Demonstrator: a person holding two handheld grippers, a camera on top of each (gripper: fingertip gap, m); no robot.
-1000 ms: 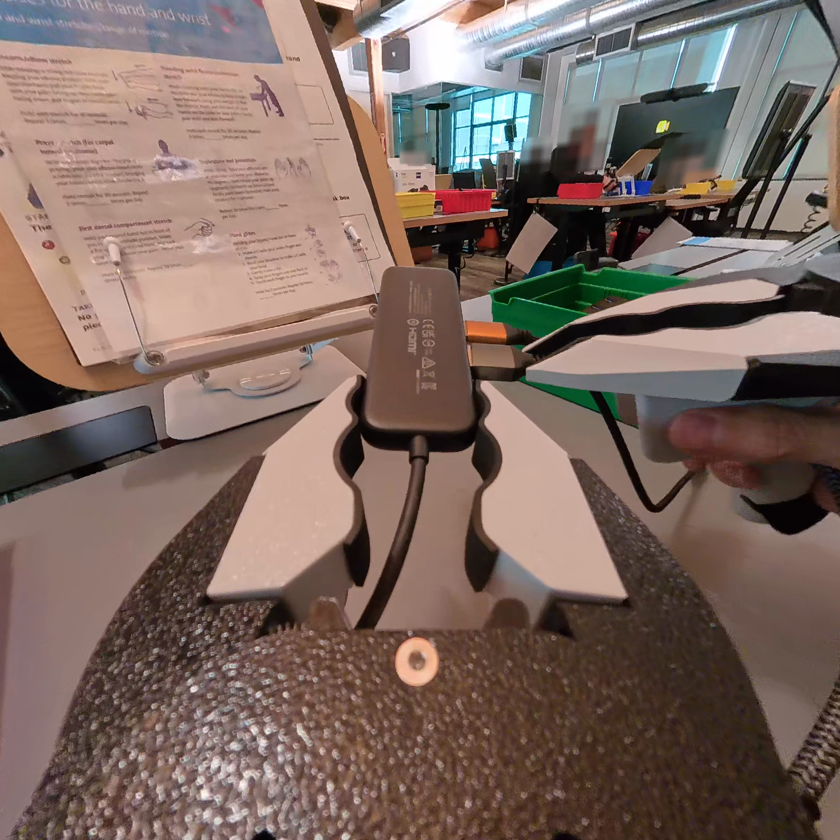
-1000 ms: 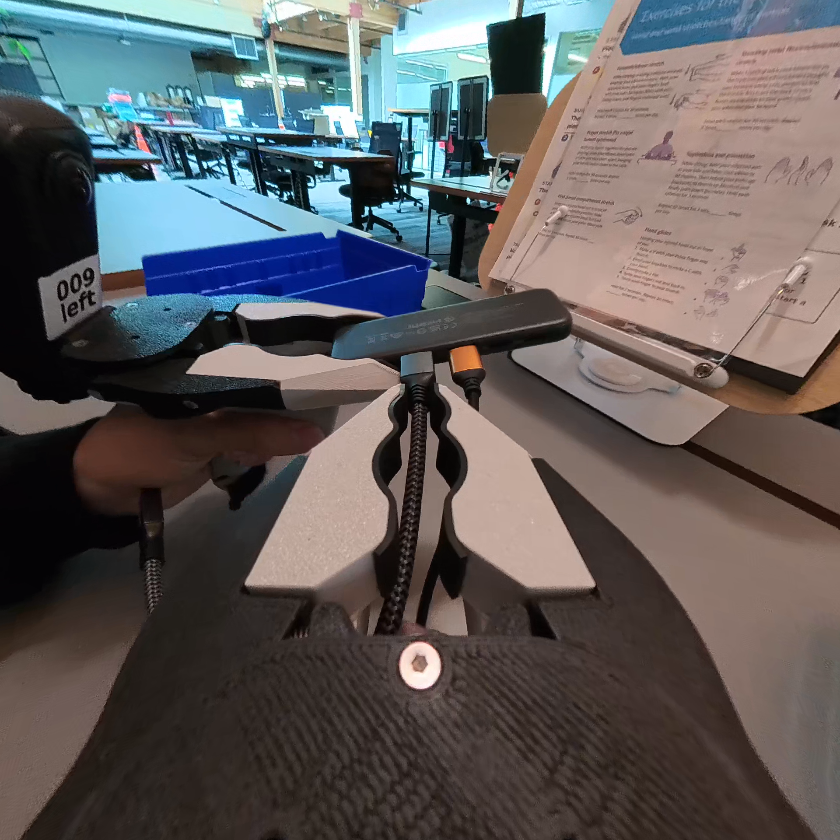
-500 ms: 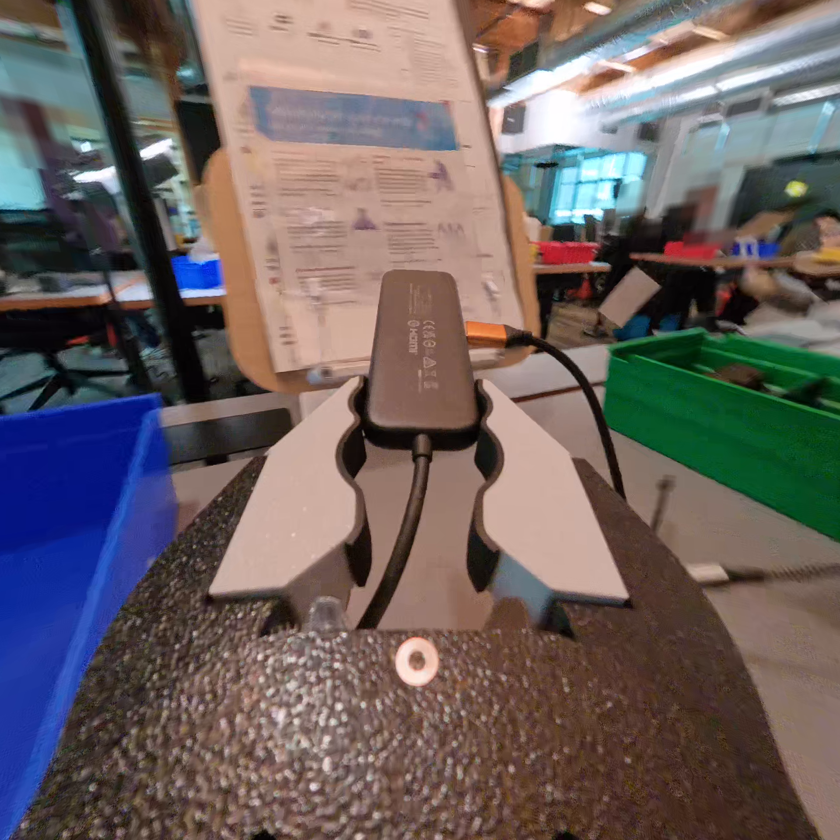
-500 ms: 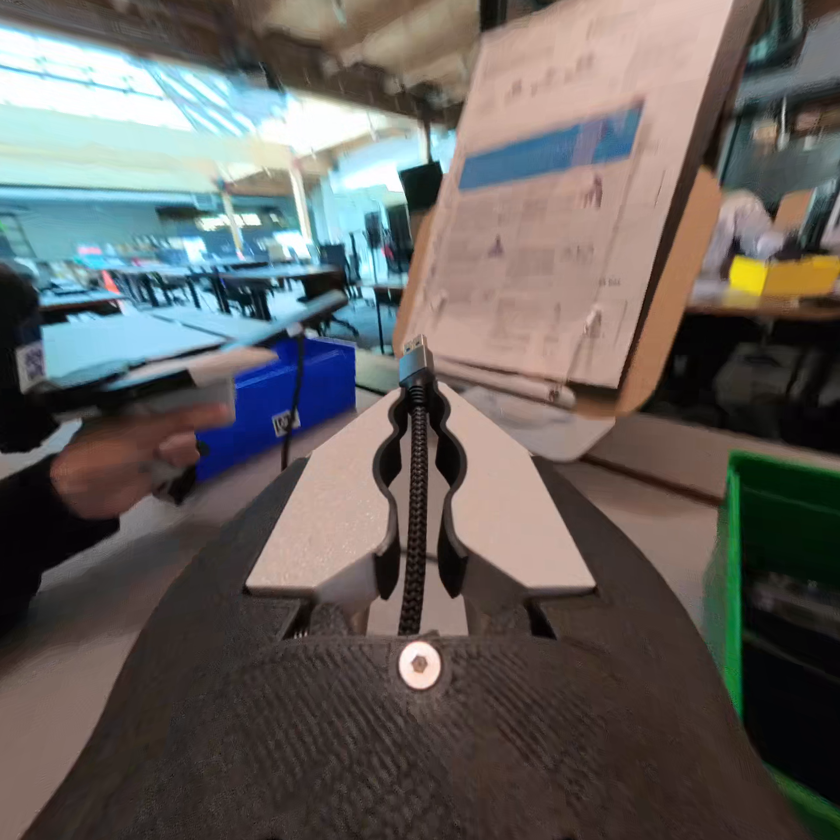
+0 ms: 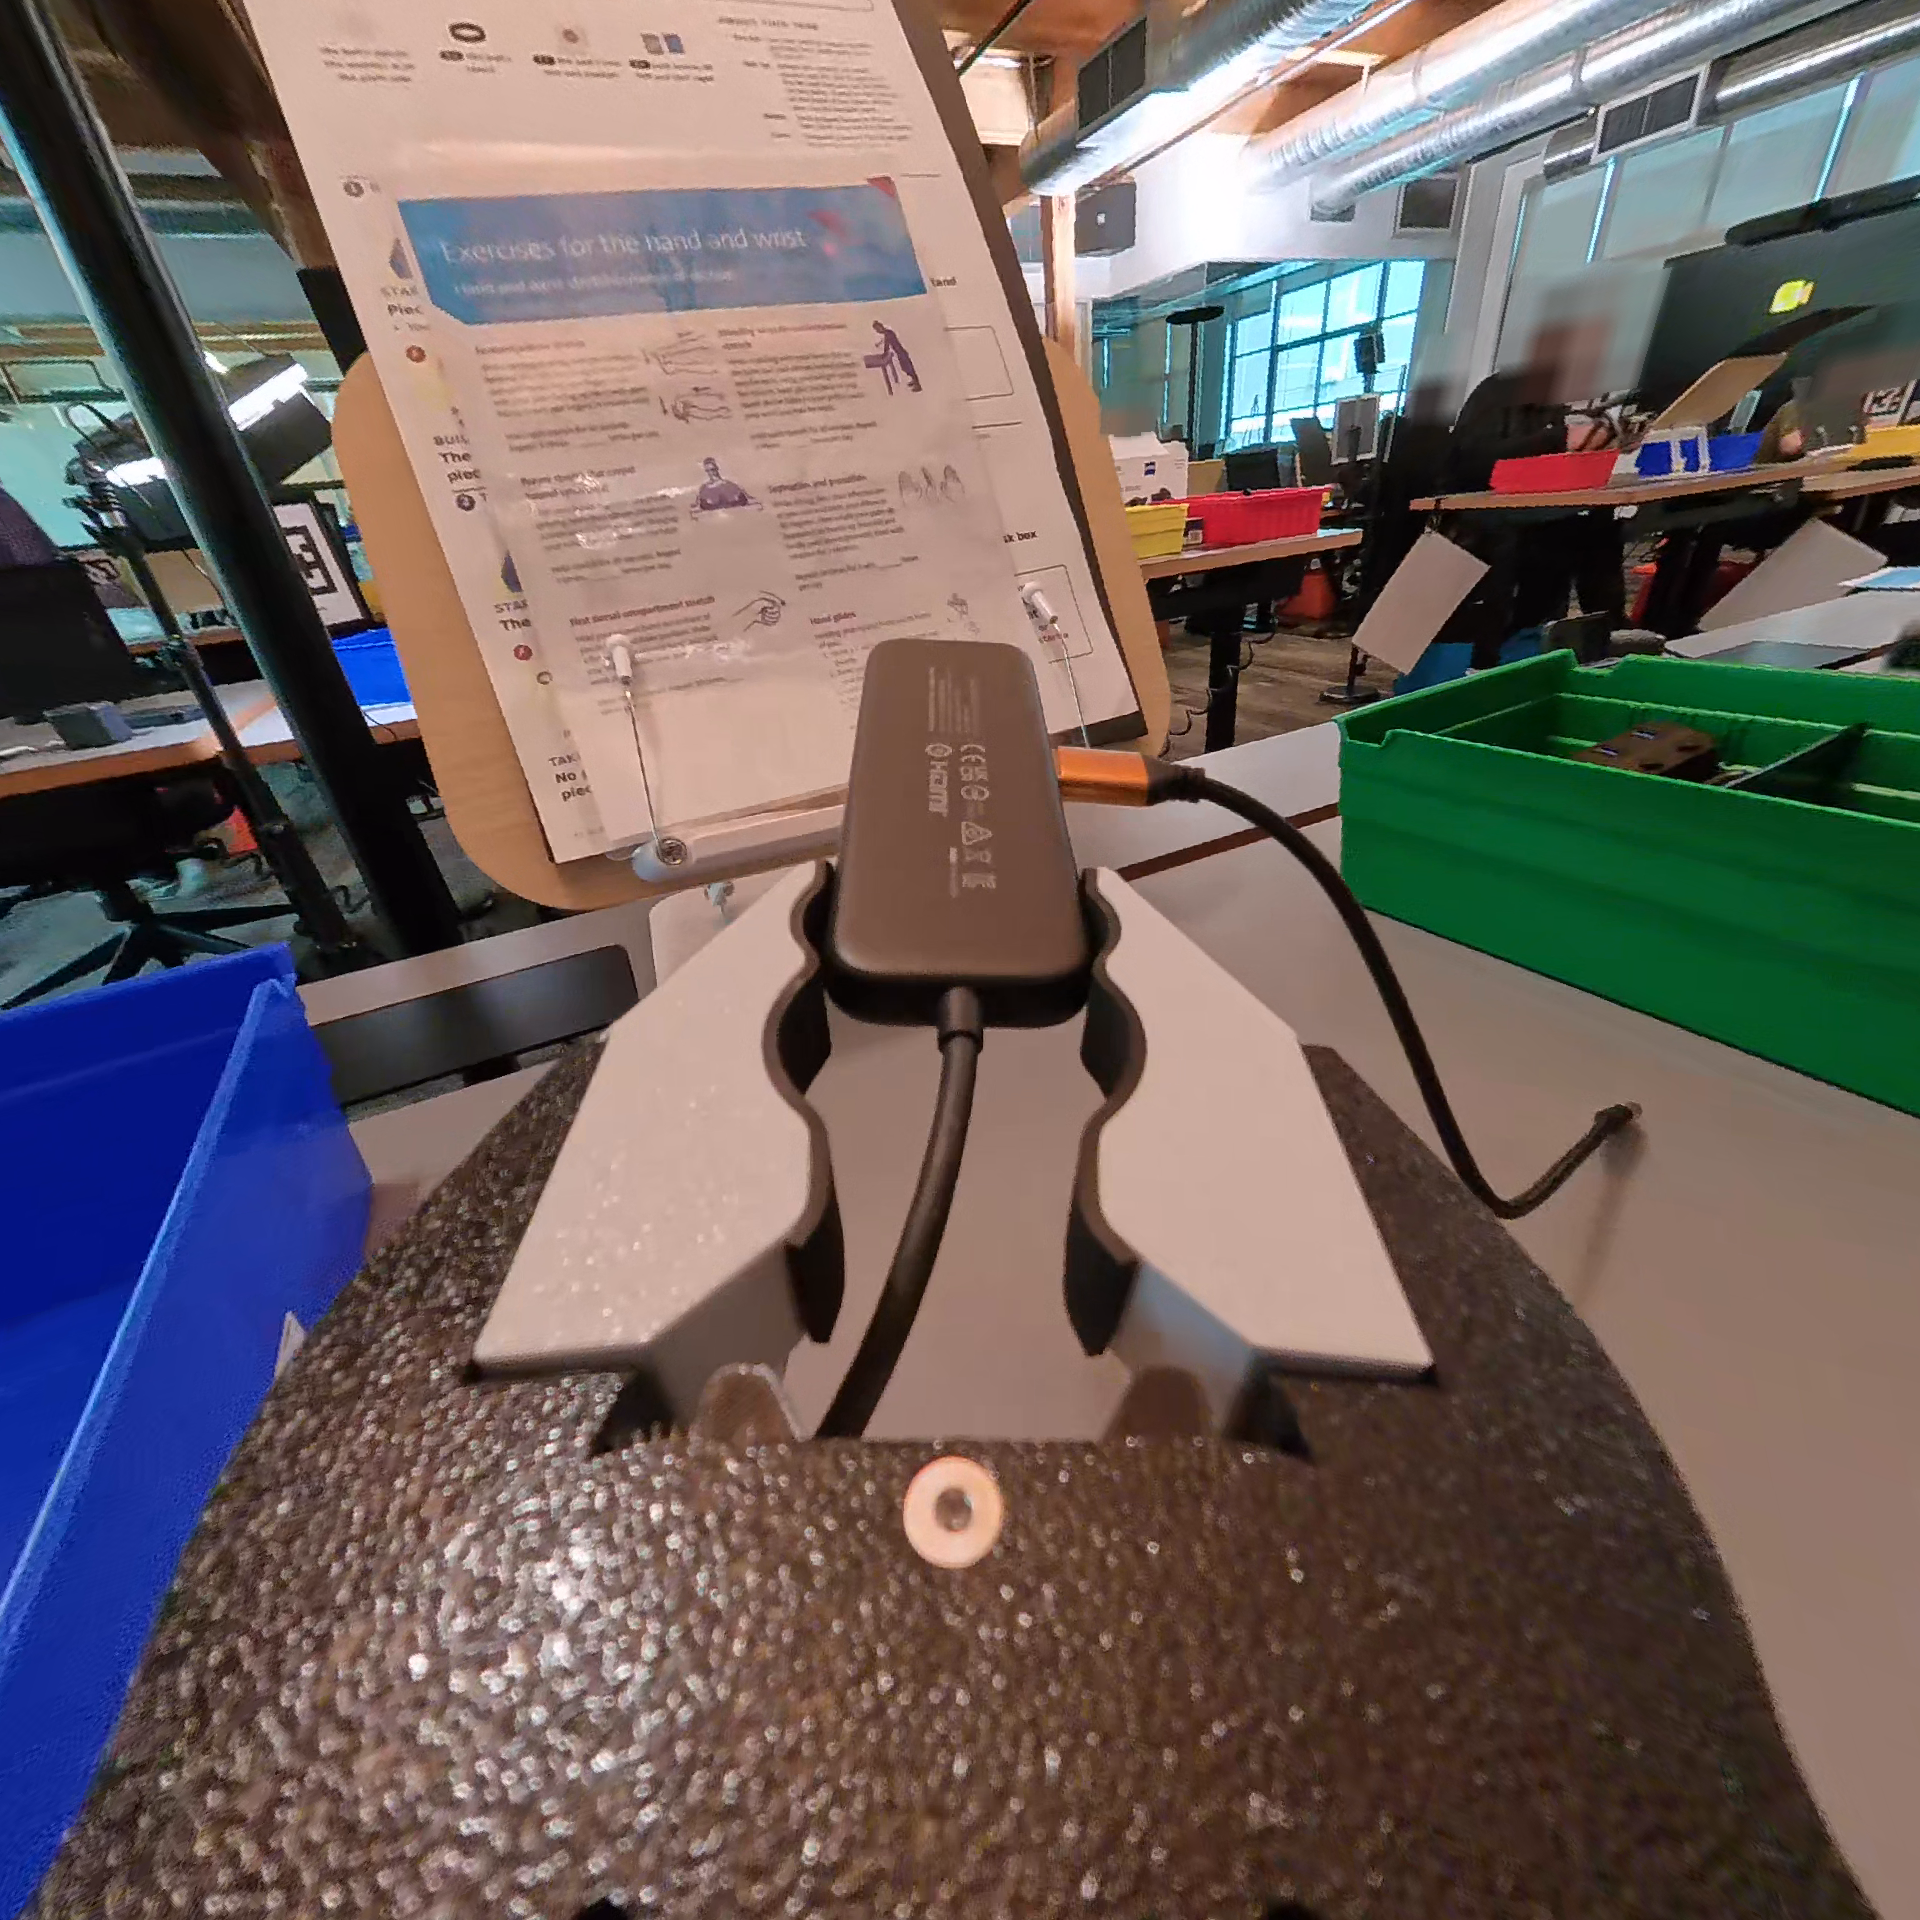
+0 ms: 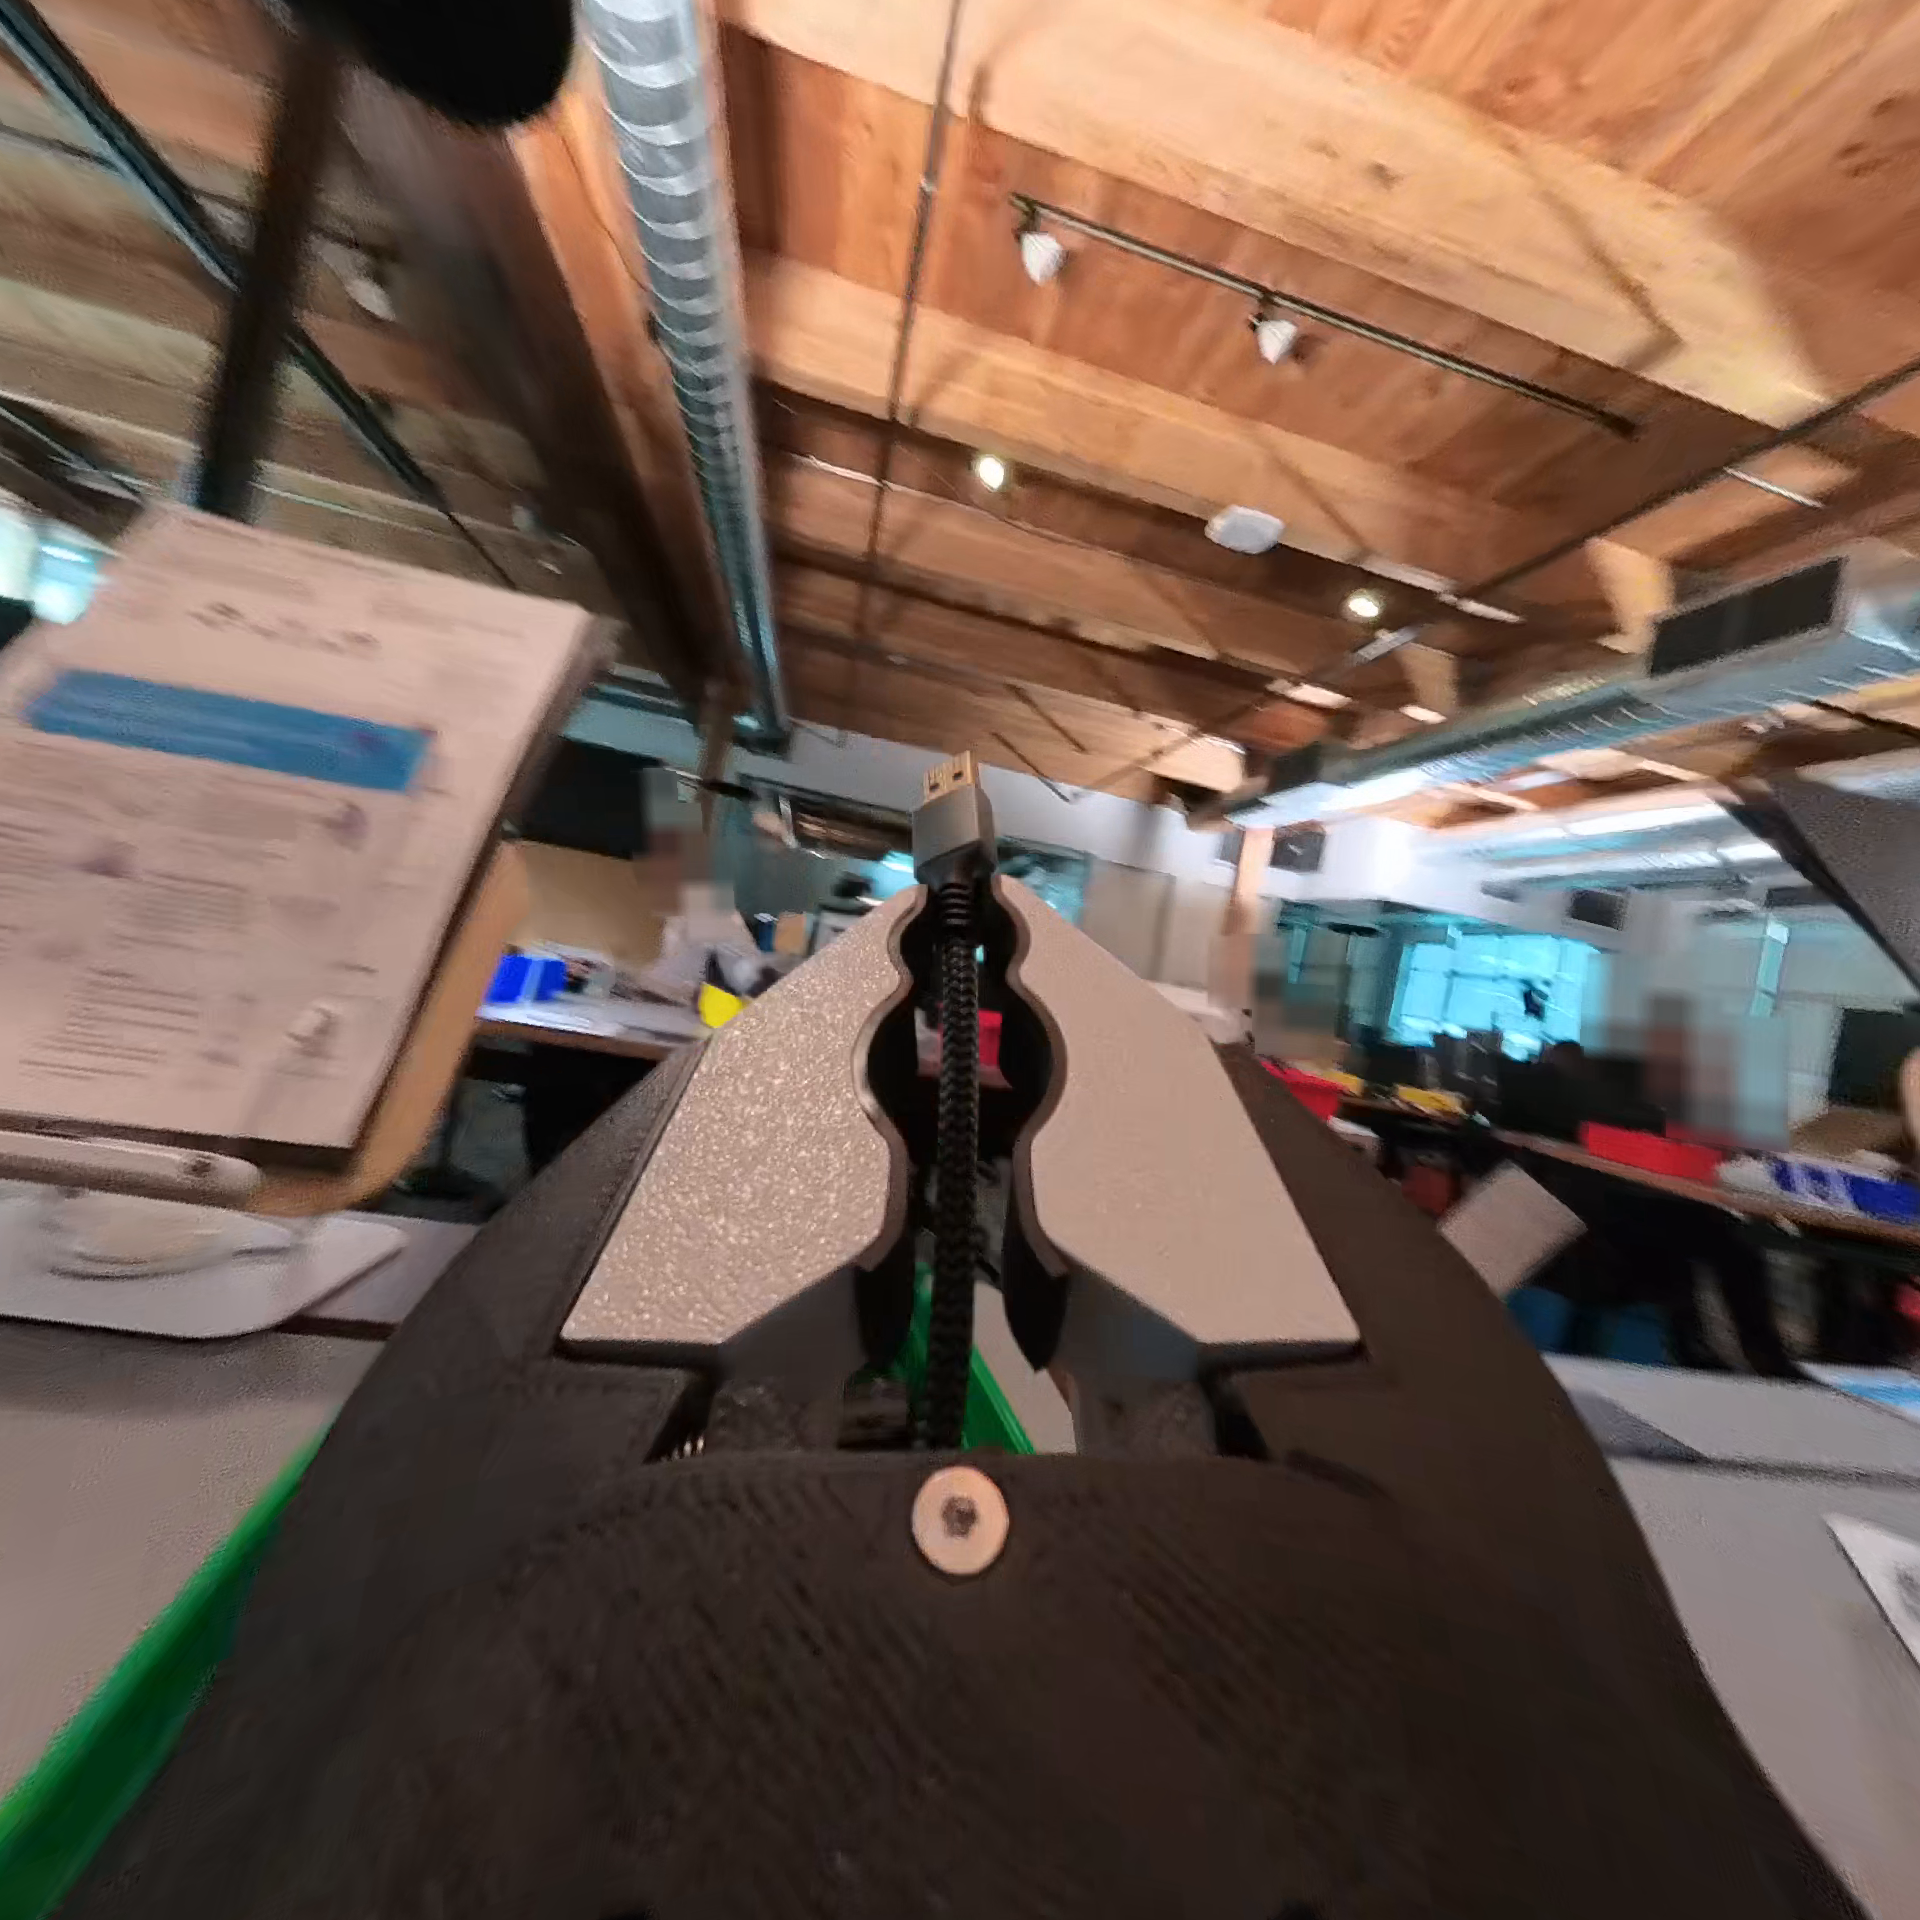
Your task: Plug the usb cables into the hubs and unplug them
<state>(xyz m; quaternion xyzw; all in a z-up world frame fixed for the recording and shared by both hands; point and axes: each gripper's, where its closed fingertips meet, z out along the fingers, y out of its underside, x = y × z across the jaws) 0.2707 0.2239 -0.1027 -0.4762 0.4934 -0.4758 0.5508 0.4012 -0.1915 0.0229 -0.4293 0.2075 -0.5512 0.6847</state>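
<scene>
Left gripper (image 5: pixel 956 935): my fingers (image 5: pixel 686 1143) clamp the near end of the dark grey USB hub (image 5: pixel 951 821), which juts forward and up, held clear above the grey table (image 5: pixel 1714 1299). The hub's own black lead (image 5: pixel 925 1195) runs back between the fingers toward me. One cable with an orange plug (image 5: pixel 1107 777) sits in the hub's right side; its black cord (image 5: pixel 1392 1029) droops to the table and ends in a small loose tip. Green bin (image 5: pixel 1621 883) stands to the right on the table, with a dark object in one compartment; blue bin (image 5: pixel 135 1247) is close on the left. A printed sheet on a wooden stand (image 5: pixel 665 468) is straight ahead, behind the hub. Right gripper (image 6: pixel 956 904): fingers (image 6: pixel 758 1122) nearly closed, pinching a braided black cable (image 6: pixel 954 1143) just below its grey connector (image 6: pixel 951 831); the metal tip points upward, free in the air, plugged into nothing. This view is tilted toward the wooden ceiling and blurred. The stand appears at left, and a green bin edge (image 6: pixel 135 1683) lies low on the left beneath the gripper.
</scene>
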